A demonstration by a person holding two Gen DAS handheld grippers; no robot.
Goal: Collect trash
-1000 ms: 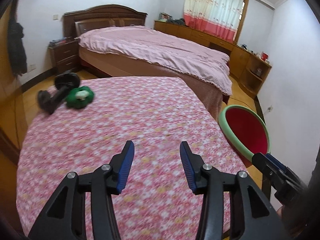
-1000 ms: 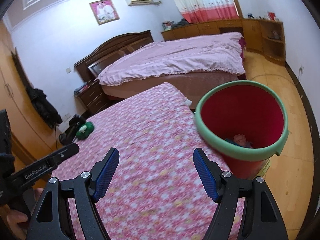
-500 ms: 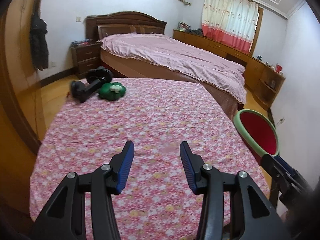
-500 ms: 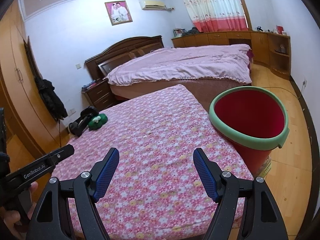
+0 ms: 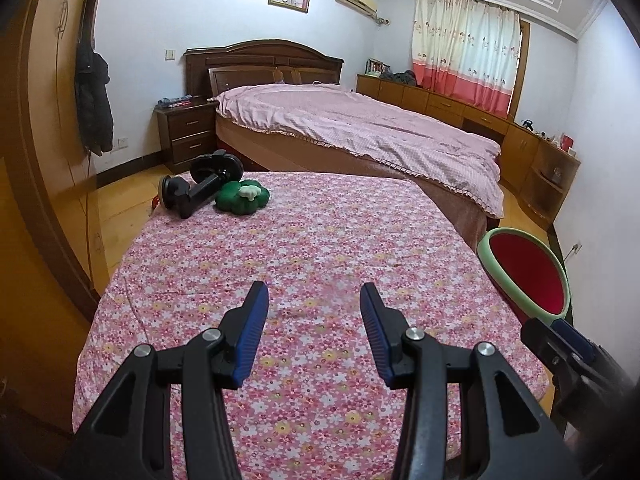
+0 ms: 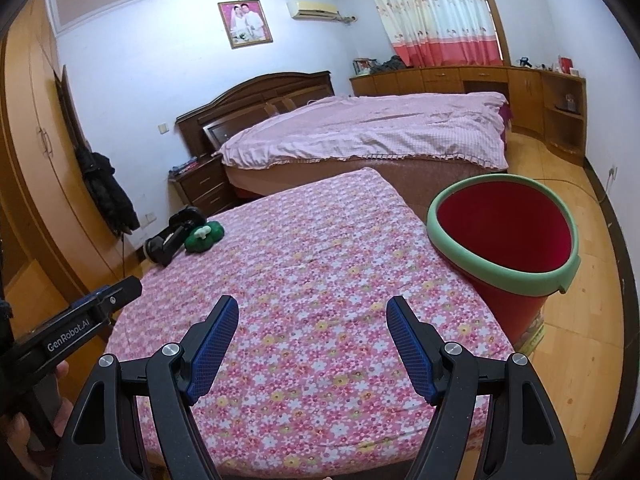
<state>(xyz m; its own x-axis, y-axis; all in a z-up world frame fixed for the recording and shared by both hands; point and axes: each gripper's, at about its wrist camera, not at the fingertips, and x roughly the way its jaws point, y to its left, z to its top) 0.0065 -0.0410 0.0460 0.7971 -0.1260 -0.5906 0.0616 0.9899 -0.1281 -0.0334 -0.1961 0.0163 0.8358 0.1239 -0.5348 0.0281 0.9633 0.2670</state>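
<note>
Both grippers, left gripper (image 5: 314, 300) and right gripper (image 6: 312, 316), hover released and empty over the floral cloth (image 5: 320, 240); the red bin (image 6: 504, 236) waits beside it, likely for trash.

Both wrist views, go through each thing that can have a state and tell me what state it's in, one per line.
left gripper: open, nothing between the jaws.
right gripper: open wider, nothing held.
red bin: upright beside the table, no lid; bottom hidden.
green plush: lying at the table's far corner.
black clamp device: lying on its side, touching the plush.
floral tablecloth: spread flat.
curtain: drawn shut.
</note>
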